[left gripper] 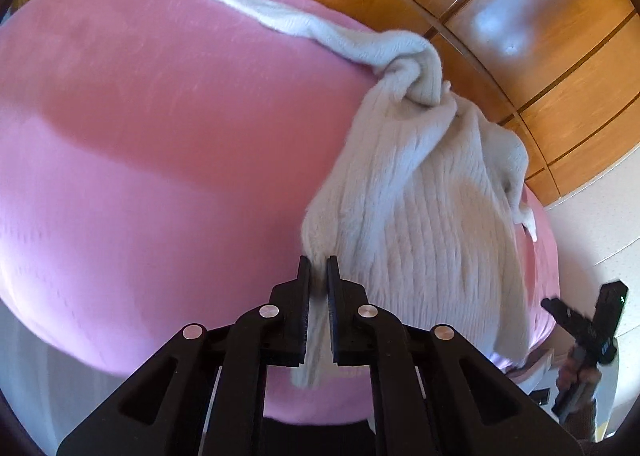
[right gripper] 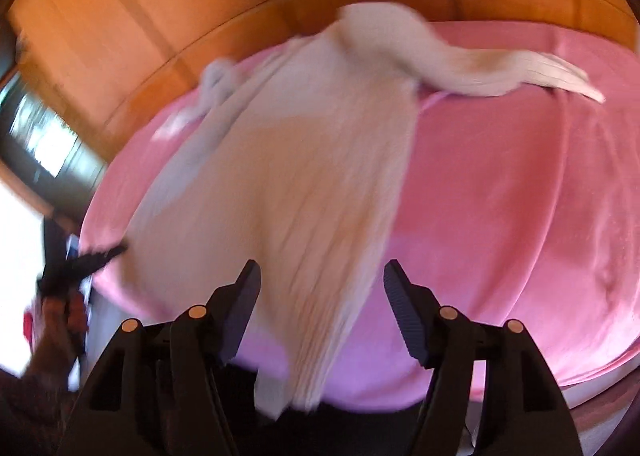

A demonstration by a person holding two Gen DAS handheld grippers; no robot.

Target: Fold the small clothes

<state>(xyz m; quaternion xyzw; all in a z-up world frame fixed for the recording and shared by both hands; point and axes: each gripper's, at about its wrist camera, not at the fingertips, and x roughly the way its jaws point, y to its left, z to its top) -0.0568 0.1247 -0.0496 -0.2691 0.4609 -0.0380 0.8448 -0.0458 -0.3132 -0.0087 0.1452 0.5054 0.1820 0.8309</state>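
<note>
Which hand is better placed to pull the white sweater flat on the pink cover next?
Left, probably: its fingers already clamp the white sweater hem, while the right gripper stands open, gripping nothing.

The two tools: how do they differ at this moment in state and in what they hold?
The left tool is shut, while the right tool stands wide open. The left tool pinches an edge of the white knitted garment; the right tool grips nothing, though the garment hangs loosely between its fingers. Both are black and point down toward the pink cover.
</note>
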